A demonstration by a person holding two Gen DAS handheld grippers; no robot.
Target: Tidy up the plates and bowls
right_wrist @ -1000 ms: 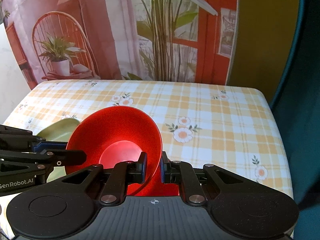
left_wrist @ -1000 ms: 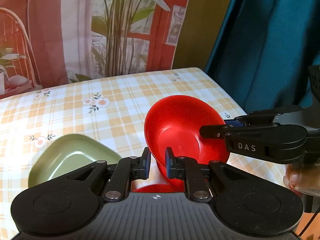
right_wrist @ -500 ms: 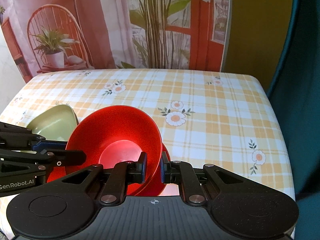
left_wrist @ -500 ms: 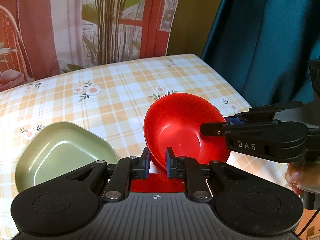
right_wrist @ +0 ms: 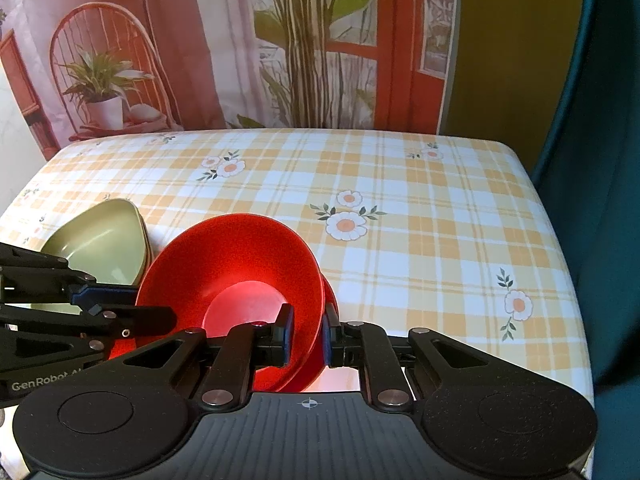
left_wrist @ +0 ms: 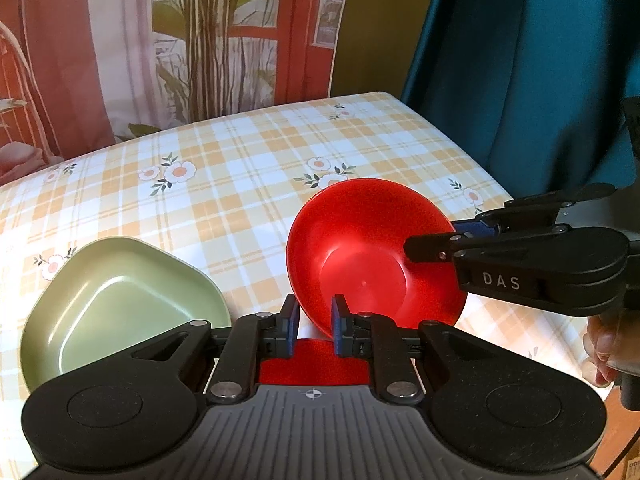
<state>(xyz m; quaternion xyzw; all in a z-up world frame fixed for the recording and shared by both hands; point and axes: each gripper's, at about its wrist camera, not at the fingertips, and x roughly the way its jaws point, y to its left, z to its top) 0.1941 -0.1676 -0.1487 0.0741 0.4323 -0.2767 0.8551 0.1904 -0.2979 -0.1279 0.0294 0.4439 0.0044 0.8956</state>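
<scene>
A red bowl (left_wrist: 372,256) is held by both grippers above a second red dish (left_wrist: 316,364) that lies under it on the table. My left gripper (left_wrist: 314,320) is shut on the bowl's near-left rim. My right gripper (right_wrist: 306,332) is shut on the opposite rim of the red bowl (right_wrist: 236,276); the red dish (right_wrist: 320,356) peeks out beneath. A green rounded-triangle bowl (left_wrist: 120,304) stands to the left on the table and also shows in the right wrist view (right_wrist: 100,244), seemingly stacked on another.
The table (right_wrist: 400,240) has a yellow plaid cloth with flowers. A teal curtain (left_wrist: 520,60) hangs at the right edge. A printed backdrop (right_wrist: 240,40) stands behind the table's far edge.
Both grippers have lowered the red bowl toward the table. The red dish under it and the green bowl have come further into view.
</scene>
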